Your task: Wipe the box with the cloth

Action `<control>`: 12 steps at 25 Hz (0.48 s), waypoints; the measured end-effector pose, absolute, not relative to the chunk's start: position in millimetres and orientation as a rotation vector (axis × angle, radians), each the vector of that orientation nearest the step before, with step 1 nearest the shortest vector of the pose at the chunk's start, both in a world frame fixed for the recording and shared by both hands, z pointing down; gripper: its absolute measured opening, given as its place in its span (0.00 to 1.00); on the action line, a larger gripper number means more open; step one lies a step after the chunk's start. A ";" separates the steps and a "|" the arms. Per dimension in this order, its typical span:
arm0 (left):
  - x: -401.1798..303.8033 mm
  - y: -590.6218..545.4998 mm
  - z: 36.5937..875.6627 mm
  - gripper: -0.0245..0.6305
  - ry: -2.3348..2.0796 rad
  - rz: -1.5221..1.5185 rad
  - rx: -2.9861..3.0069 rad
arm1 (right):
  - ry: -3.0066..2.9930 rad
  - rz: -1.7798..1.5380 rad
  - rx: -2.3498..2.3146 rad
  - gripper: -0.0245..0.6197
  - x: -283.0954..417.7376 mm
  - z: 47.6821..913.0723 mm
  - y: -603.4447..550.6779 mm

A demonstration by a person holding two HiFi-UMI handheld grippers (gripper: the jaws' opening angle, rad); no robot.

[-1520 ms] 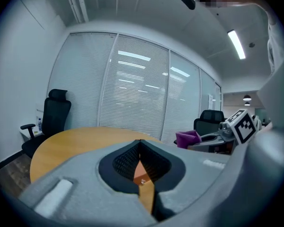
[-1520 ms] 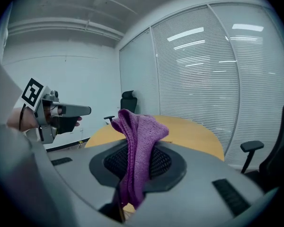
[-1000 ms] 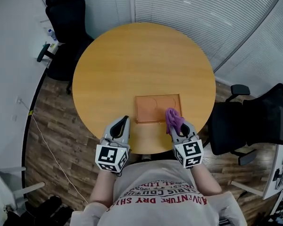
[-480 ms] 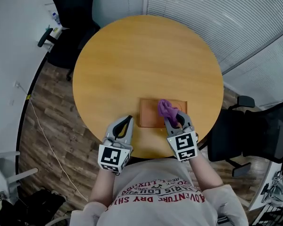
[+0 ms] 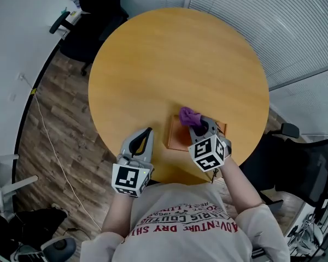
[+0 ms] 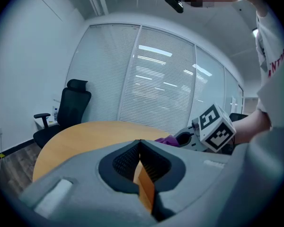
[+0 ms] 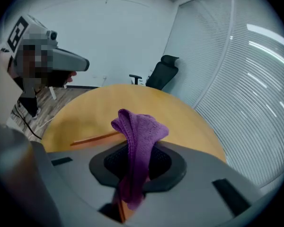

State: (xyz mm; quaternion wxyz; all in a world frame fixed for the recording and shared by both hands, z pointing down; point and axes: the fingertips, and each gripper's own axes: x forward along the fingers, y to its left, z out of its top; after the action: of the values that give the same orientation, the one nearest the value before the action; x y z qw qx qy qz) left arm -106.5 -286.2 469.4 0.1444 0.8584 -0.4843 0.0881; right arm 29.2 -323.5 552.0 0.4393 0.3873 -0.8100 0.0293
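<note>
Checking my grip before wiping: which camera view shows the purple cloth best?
The right gripper view: the purple cloth fills the centre, clamped in the right tongs. The head view shows only a small purple tuft at the box; the left gripper view catches just a sliver.

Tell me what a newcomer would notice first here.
The purple cloth stands out first, bunched in the shut right hand-held gripper over the flat orange box, at the near edge of the round table. Next comes the left hand-held gripper, shut and empty, just left of the box.
</note>
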 end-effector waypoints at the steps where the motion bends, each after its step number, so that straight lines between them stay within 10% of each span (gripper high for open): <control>1: -110.4 -287.9 471.1 0.05 -1.408 0.250 2.461 | -1.992 0.052 0.943 0.16 26.9 556.2 -327.0; 12: -130.0 -291.3 485.1 0.05 -1.469 0.300 2.403 | -1.851 -0.045 0.720 0.16 4.9 606.6 -337.1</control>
State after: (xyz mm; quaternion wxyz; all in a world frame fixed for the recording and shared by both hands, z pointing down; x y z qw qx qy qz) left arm -130.0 -291.3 485.1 0.1541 0.8382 -0.5125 0.1048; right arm 4.9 -337.1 606.6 0.5460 0.3038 -0.7806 -0.0190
